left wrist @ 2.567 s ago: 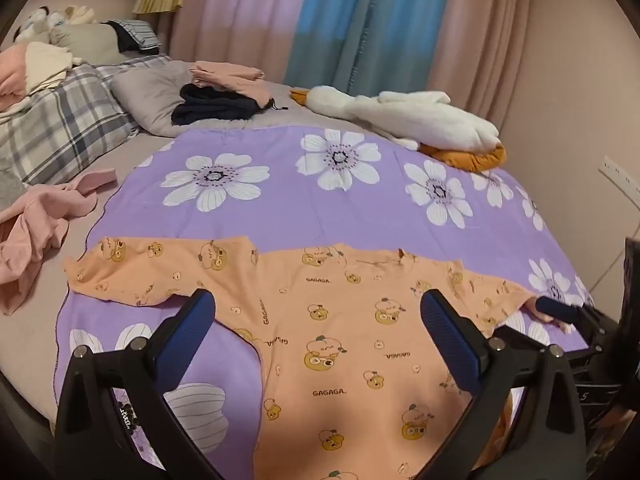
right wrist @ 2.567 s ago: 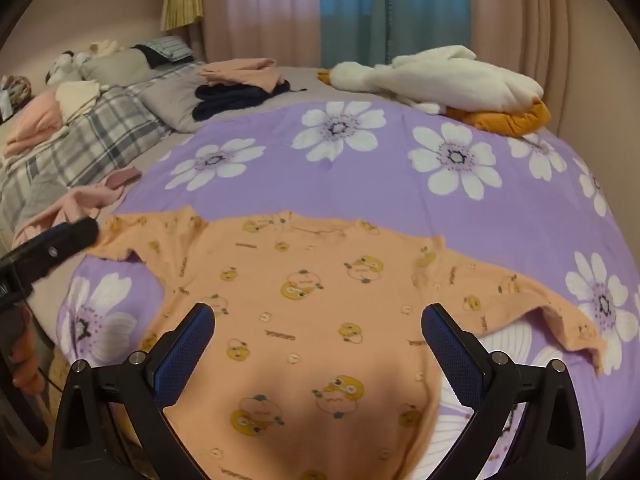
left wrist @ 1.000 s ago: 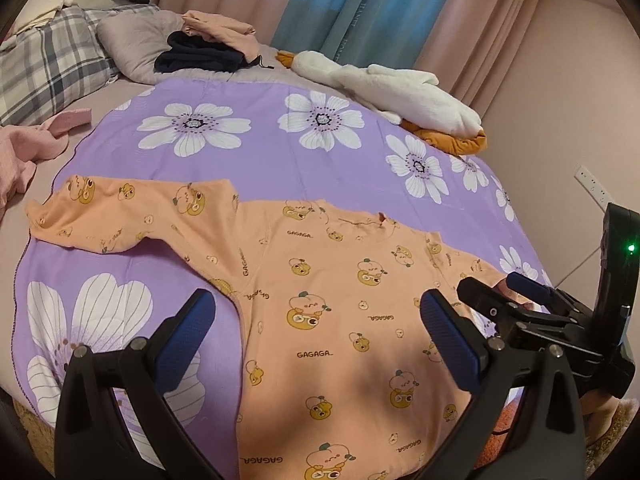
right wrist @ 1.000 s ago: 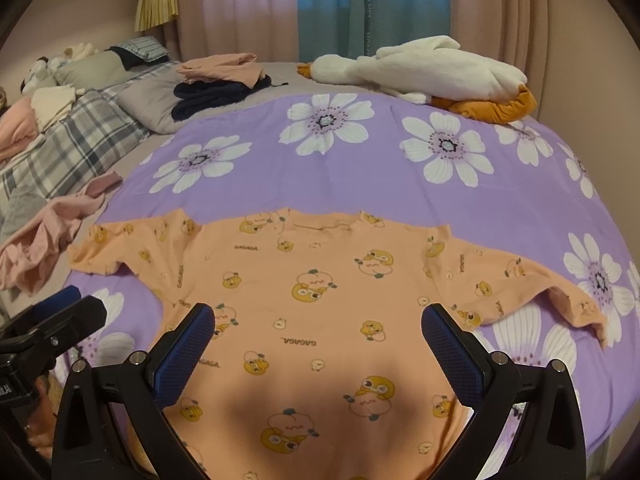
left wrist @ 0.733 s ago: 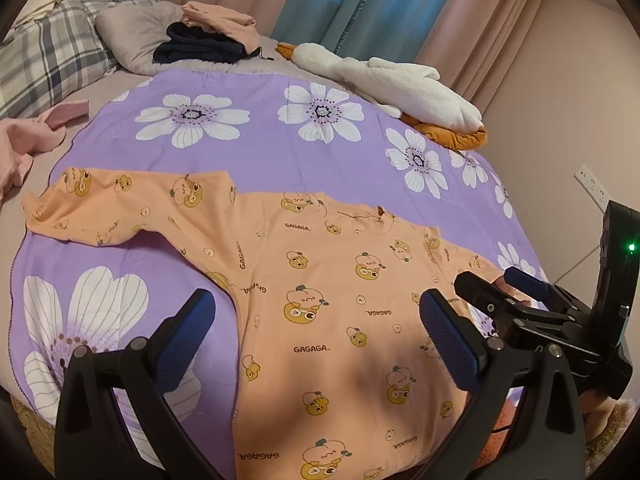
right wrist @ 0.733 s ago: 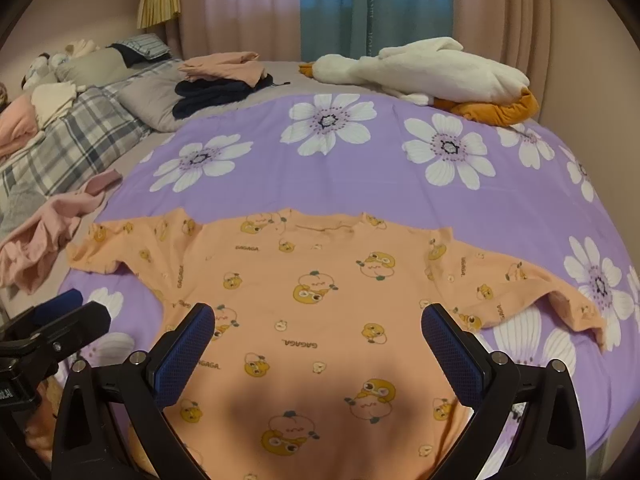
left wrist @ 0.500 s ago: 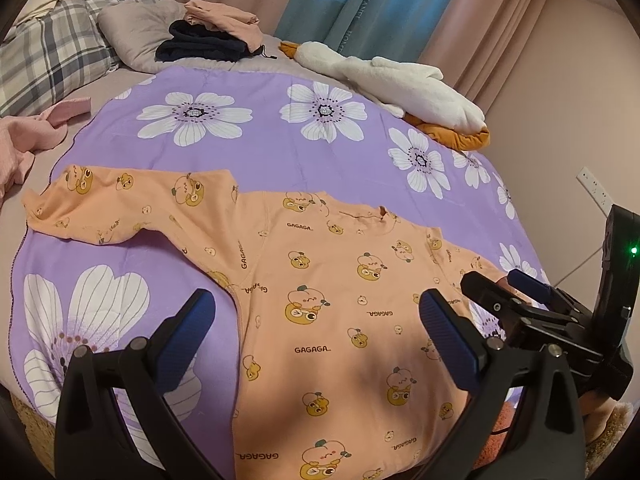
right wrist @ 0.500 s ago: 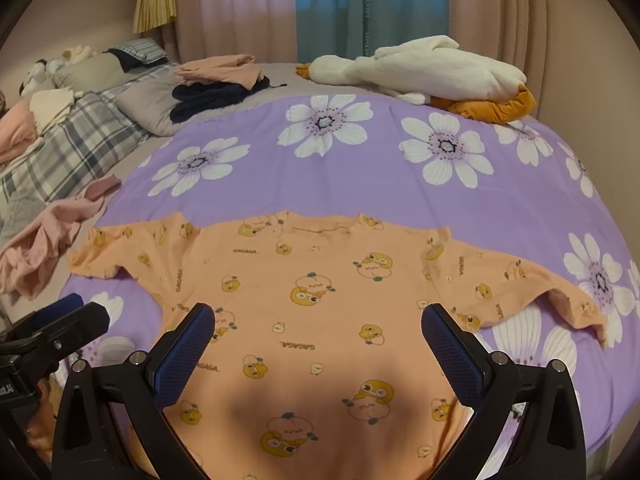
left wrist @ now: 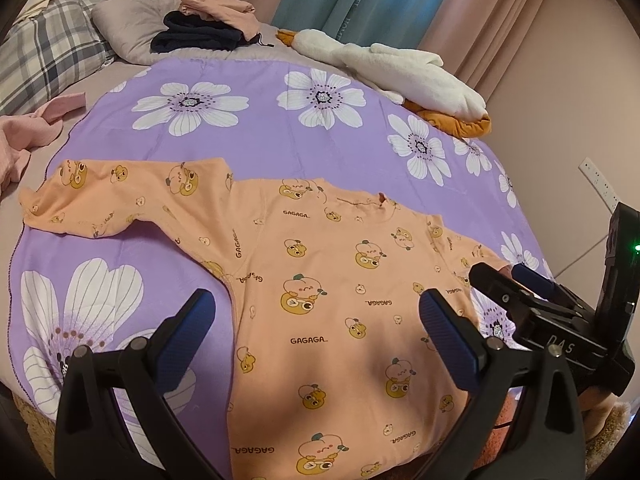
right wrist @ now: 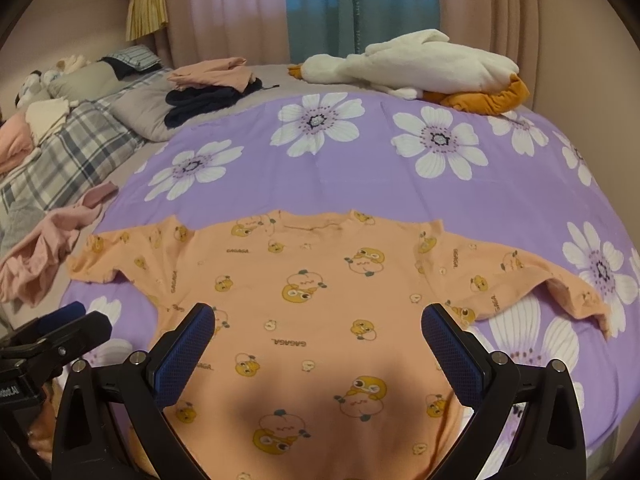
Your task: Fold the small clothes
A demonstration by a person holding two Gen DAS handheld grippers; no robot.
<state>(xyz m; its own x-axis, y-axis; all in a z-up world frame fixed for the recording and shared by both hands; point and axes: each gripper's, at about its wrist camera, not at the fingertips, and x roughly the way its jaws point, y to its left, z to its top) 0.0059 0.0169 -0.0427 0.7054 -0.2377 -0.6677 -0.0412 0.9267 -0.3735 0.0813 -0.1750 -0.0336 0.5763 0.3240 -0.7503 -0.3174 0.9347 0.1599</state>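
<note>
Orange top (left wrist: 320, 280): spread flat on the purple sheet (left wrist: 260, 140) of the bed, sleeves laid out to both sides.
Left hand-held gripper (left wrist: 316, 320): held wide above the top's lower body; nothing gripped.
Right hand-held gripper (right wrist: 316, 332): held wide above the hem; nothing gripped.
Plush goose (right wrist: 420, 64): laid at the far edge.

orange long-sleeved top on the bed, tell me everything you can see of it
The orange long-sleeved top looks like soft knit cotton, printed all over with small cartoon duck-like figures and the word GAGAGA. It lies spread flat on the purple flowered bedspread, neckline away from the cameras, both sleeves stretched out sideways, the cuffs slightly rumpled. Its hem reaches the near edge of the bed. It is unfolded; both open hand-held grippers hover above it, not gripping it.
</note>
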